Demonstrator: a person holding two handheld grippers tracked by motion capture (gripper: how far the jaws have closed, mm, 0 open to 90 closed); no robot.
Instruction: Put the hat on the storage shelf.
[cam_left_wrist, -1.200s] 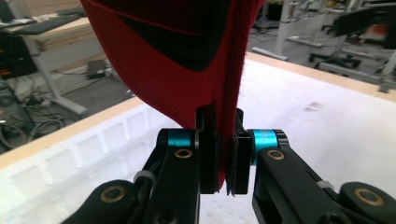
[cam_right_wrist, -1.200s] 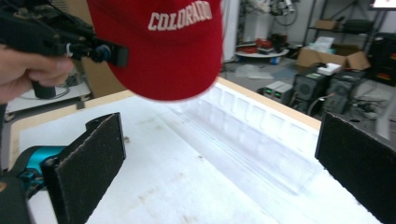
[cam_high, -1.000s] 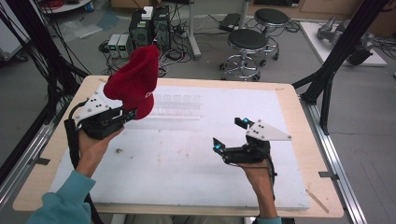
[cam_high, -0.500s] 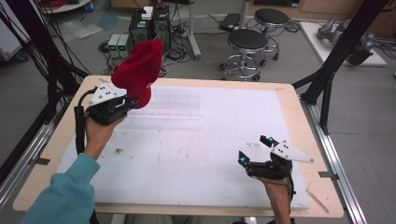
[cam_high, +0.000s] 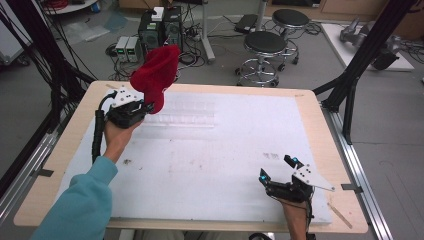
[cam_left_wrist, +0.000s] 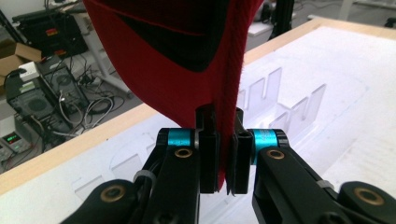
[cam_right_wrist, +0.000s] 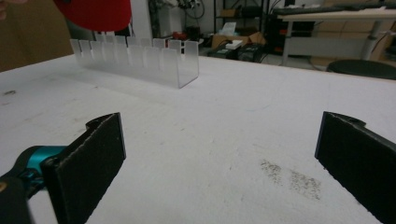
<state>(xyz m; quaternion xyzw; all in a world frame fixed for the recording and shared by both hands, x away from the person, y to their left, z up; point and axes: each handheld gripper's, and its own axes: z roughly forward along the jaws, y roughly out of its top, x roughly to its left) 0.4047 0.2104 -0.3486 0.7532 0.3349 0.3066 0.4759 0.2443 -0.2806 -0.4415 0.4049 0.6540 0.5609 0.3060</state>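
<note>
**Even room light, soft detail**

You are working under flat, bright overhead light — the white table mat (cam_high: 210, 165) shows no glare and hardly any shadow. From above, the picture is a little soft and blocky. In the left gripper view, the red cloth (cam_left_wrist: 187, 60) just above your claw is sharp at its ribbed edge, dark in its fold — the room behind blurs. In the right gripper view, the near pads are fuzzy and the clear rack (cam_right_wrist: 140, 60) ahead is crisp.
</note>
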